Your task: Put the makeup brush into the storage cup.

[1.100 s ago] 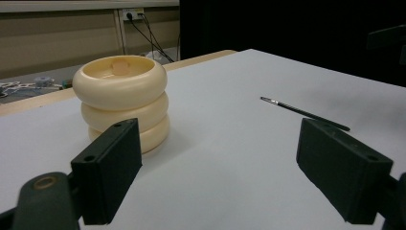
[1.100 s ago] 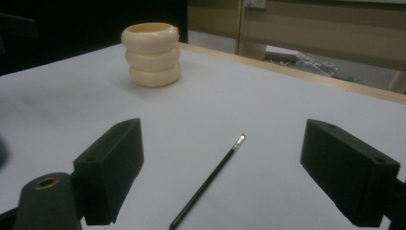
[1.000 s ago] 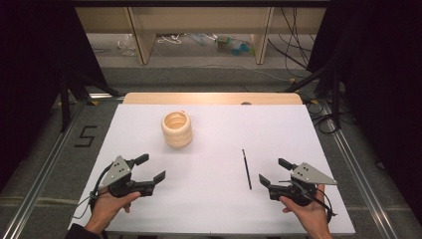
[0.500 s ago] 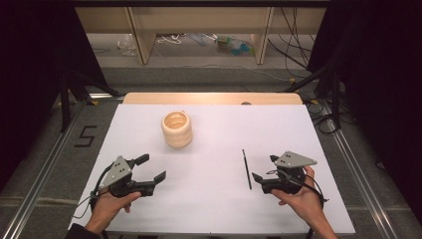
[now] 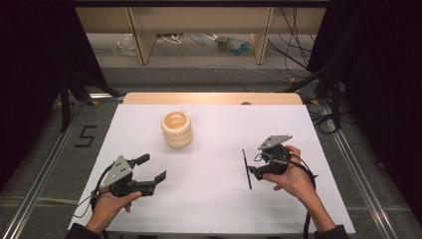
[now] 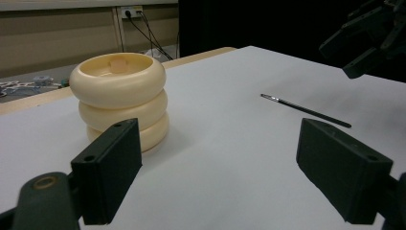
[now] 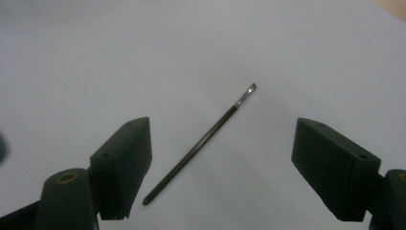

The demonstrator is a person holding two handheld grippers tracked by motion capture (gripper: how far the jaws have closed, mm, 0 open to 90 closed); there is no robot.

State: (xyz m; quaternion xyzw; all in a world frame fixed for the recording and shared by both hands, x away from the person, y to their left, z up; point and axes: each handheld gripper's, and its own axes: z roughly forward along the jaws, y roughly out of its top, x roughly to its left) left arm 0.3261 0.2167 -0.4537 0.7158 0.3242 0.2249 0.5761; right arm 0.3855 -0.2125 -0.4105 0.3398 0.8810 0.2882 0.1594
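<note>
Right of centre in the high view, the right hand-held gripper [image 5: 255, 171] hangs over a thin black paintbrush [image 5: 247, 169] that lies flat on the white-covered bench [image 5: 209, 149]. Its jaws are spread wide. In the right gripper view the paintbrush [image 7: 198, 143] runs diagonally through the gap between them, bristle end toward the upper middle of the frame and handle tip close to the lower-left jaw.

The likeliest trouble, as I judge it, is the grasp itself. The brush is very slender and lies flush on the sheet, so jaws that close too high would meet on nothing. Jaws that press down could scrape the cover or flick the brush sideways. Because it sits at an angle across the gap, one jaw may reach it first and spin it away. A hold near the tip would leave it drooping.

At the lower left of the high view the left hand-held gripper [image 5: 153, 169] rests low, jaws apart and empty. In its own view they frame a cream ribbed pot [image 6: 118, 98] of three stacked rings in the upper left. It looks light enough to topple if bumped.
</note>
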